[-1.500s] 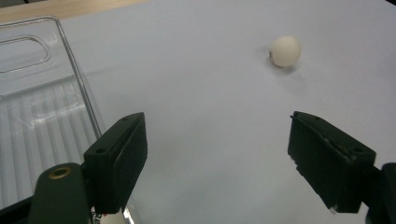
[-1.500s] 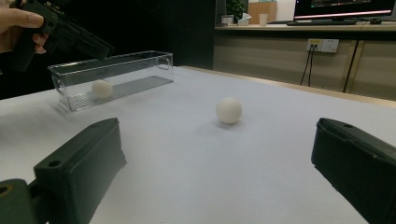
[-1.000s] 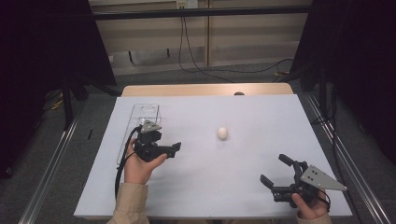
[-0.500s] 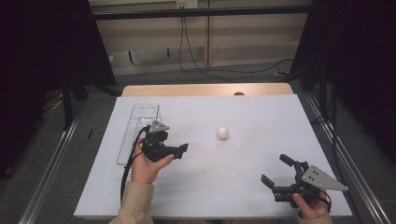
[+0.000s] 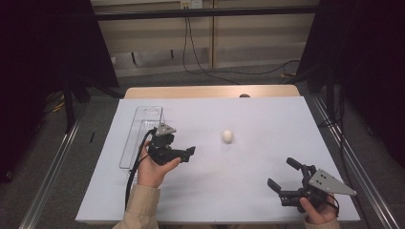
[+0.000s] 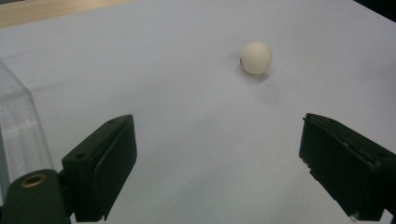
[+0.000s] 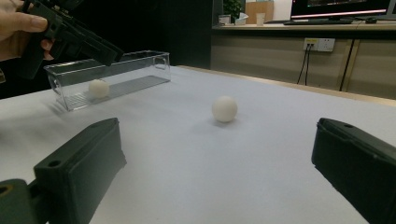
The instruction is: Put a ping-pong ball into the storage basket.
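Observation:
A white ball (image 5: 228, 136) (image 6: 256, 57) (image 7: 224, 108) lies loose on the white table top, near its middle. A second white ball (image 7: 98, 87) rests inside a clear plastic tray (image 5: 136, 129) (image 7: 140, 70) at the left. Just right of the tray, a hand holds my left gripper (image 5: 189, 153) (image 6: 219, 163) above the table, pointing toward the loose ball and still well short of it. Its jaws have just been opening and stand open with nothing between them. My right gripper (image 5: 282, 173) (image 7: 215, 177) sits low at the front right, open and empty, facing the loose ball from farther off.
The tray's near corner (image 6: 16, 126) lies just left of my left jaw. A bare wooden strip (image 5: 210, 91) runs along the table's far edge. Dark curtains flank the table, and cables hang beyond it.
My left gripper has shifted a little to the right, from the tray's near end toward the loose ball. The right gripper has stayed put.

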